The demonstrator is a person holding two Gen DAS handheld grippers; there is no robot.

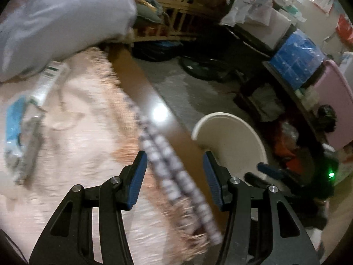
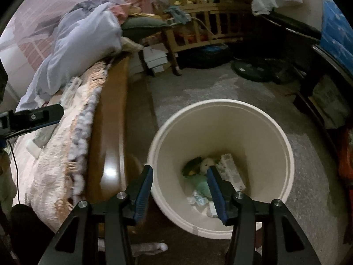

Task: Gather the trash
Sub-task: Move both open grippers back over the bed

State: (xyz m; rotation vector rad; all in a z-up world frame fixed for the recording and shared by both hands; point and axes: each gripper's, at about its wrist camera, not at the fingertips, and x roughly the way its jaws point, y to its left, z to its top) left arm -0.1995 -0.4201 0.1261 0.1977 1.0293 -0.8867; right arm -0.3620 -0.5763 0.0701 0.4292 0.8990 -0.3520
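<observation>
Gaping right gripper above bin

Glossy wooden bed frame, smooth plastic bin

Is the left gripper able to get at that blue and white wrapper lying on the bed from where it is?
Probably yes. The left gripper is open and empty above the bed's edge, and the wrapper lies exposed on the pink blanket to its left, with nothing between them. It would only need to swing left.
</observation>
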